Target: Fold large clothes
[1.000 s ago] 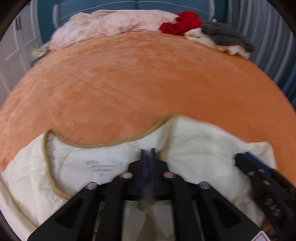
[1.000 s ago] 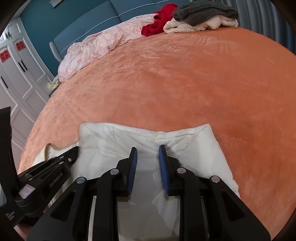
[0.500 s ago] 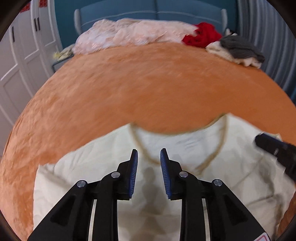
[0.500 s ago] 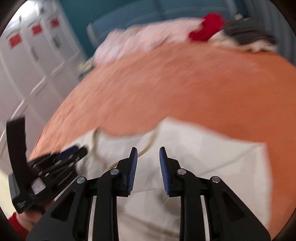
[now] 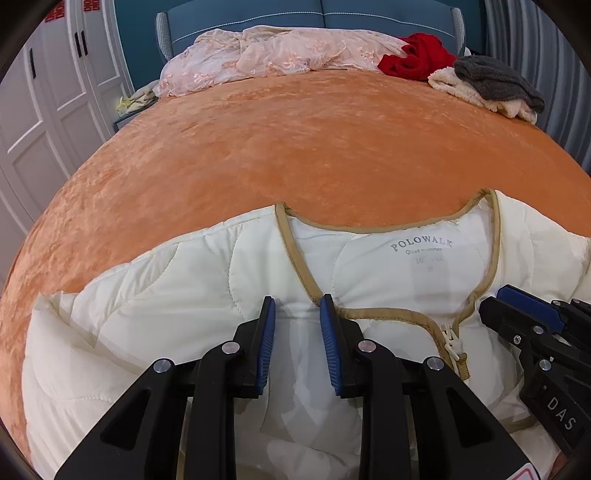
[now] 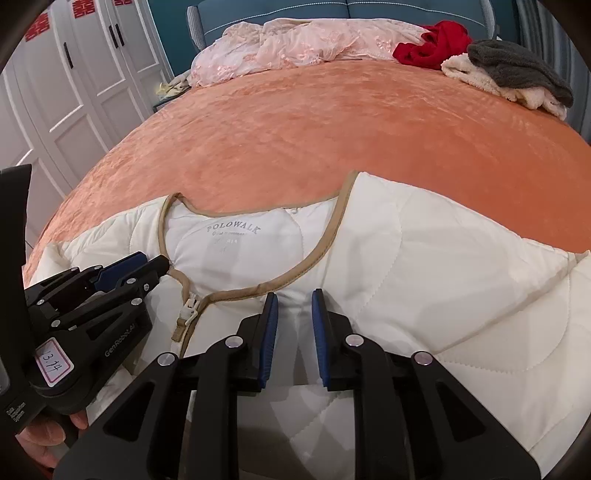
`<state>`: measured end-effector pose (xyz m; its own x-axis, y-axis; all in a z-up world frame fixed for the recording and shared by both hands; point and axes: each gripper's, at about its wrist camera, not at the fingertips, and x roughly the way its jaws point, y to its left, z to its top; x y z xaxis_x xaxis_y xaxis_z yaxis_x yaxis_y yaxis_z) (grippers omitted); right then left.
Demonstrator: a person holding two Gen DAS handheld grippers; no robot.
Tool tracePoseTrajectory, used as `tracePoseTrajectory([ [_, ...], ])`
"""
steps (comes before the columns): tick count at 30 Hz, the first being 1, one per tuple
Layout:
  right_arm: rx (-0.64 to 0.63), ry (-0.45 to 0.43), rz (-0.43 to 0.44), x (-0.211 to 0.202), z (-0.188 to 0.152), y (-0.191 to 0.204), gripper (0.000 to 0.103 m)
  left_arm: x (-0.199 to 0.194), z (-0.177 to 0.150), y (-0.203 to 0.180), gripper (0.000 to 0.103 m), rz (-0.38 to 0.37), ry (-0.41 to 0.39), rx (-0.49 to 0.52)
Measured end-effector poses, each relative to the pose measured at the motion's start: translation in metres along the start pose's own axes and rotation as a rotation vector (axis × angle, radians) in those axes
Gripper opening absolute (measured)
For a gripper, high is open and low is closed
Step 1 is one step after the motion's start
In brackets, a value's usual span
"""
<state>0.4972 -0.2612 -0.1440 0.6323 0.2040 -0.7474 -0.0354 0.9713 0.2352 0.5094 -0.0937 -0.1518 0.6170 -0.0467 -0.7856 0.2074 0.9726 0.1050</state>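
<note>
Left gripper (image 5: 297, 306): jaws apart with a clear gap, hovering over the jacket (image 5: 184, 295) just left of the neckline; pads (image 5: 266, 343) not pressing on cloth, nothing clamped. Right gripper (image 6: 294, 299): jaws have just been closing but a gap remains between them; jacket cloth lies under the gap, pads (image 6: 269, 332) not visibly pinching it, so not clamped; it sits just right of the zipper (image 6: 188, 314).

Each gripper shows in the other's view: right gripper at the right edge of the left wrist view, tip near the collar; left gripper at the left edge of the right wrist view, held by a hand (image 6: 48, 439), with a white label reading 1314 on its body.

Jacket: cream, quilted, tan trim (image 5: 299, 266) round the neckline; lies front-up and spread flat on the near part of the bed (image 5: 314, 147), collar pointing away from the cameras; zipped, pull sitting at the bottom of the V; printed brand mark POLOWALK (image 5: 421, 245) inside the back of the neck; left sleeve bunched at the near left edge.

Bed cover is orange plush; far end holds a pink lace garment (image 5: 266, 55), a red one (image 5: 417, 61), and a grey one (image 5: 495, 83) lying on a cream one (image 5: 465, 96); blue headboard (image 5: 317, 14) behind; white wardrobe (image 5: 48, 96) on the left.
</note>
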Motion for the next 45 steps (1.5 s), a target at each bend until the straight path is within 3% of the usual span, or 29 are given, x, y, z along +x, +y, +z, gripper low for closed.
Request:
tracePoseTrajectory([
  [7, 0.025, -0.006, 0.005, 0.002, 0.004, -0.003, 0.017, 0.000, 0.001, -0.001, 0.028, 0.017, -0.005, -0.002],
  [9, 0.030, -0.034, -0.044, -0.011, 0.005, -0.003, 0.017, -0.005, 0.003, 0.000, 0.036, 0.039, 0.004, -0.004],
  [11, 0.076, -0.097, -0.130, -0.048, 0.003, -0.008, 0.024, -0.027, 0.002, 0.012, 0.048, 0.102, 0.013, -0.059],
  [13, 0.122, -0.156, -0.084, -0.100, -0.011, -0.019, 0.049, -0.069, -0.012, 0.036, 0.062, 0.054, -0.023, -0.154],
  [16, 0.113, -0.178, -0.062, -0.189, -0.061, -0.042, 0.062, -0.130, -0.054, 0.071, 0.077, 0.014, -0.010, -0.182],
  [19, 0.139, -0.096, -0.052, -0.259, -0.133, -0.074, 0.071, -0.180, -0.114, 0.107, 0.078, -0.005, 0.071, -0.182],
  [22, 0.217, 0.016, -0.060, -0.313, -0.212, -0.104, 0.072, -0.222, -0.183, 0.148, 0.078, -0.007, 0.172, -0.253],
  [24, 0.290, 0.076, -0.032, -0.335, -0.257, -0.117, 0.072, -0.246, -0.232, 0.173, 0.078, -0.037, 0.235, -0.336],
  [28, 0.458, 0.111, 0.042, -0.353, -0.318, -0.132, 0.072, -0.266, -0.292, 0.186, 0.078, -0.142, 0.309, -0.506],
  [31, 0.487, 0.108, 0.042, -0.346, -0.335, -0.126, 0.073, -0.278, -0.307, 0.171, 0.078, -0.200, 0.267, -0.560],
  [34, 0.507, 0.096, 0.112, -0.333, -0.334, -0.112, 0.074, -0.278, -0.301, 0.151, 0.077, -0.244, 0.247, -0.567],
  [35, 0.501, 0.089, 0.109, -0.330, -0.333, -0.106, 0.073, -0.277, -0.300, 0.148, 0.075, -0.248, 0.244, -0.568],
  [37, 0.505, 0.078, 0.127, -0.325, -0.329, -0.100, 0.054, -0.278, -0.297, 0.141, 0.065, -0.225, 0.242, -0.560],
  [38, 0.522, 0.077, 0.137, -0.322, -0.328, -0.097, 0.048, -0.278, -0.295, 0.138, 0.047, -0.216, 0.242, -0.552],
  [39, 0.528, 0.069, 0.130, -0.324, -0.327, -0.096, 0.030, -0.278, -0.294, 0.136, 0.031, -0.208, 0.250, -0.545],
  [40, 0.530, 0.062, 0.125, -0.325, -0.326, -0.096, 0.012, -0.280, -0.293, 0.137, 0.024, -0.197, 0.249, -0.540],
  [41, 0.541, 0.047, 0.134, -0.330, -0.325, -0.096, 0.012, -0.285, -0.294, 0.139, 0.012, -0.189, 0.242, -0.533],
  [42, 0.548, 0.034, 0.144, -0.334, -0.325, -0.097, 0.010, -0.295, -0.295, 0.141, 0.007, -0.182, 0.226, -0.523],
  [45, 0.505, -0.006, 0.154, -0.356, -0.322, -0.090, 0.007, -0.318, -0.296, 0.150, 0.006, -0.193, 0.181, -0.518],
])
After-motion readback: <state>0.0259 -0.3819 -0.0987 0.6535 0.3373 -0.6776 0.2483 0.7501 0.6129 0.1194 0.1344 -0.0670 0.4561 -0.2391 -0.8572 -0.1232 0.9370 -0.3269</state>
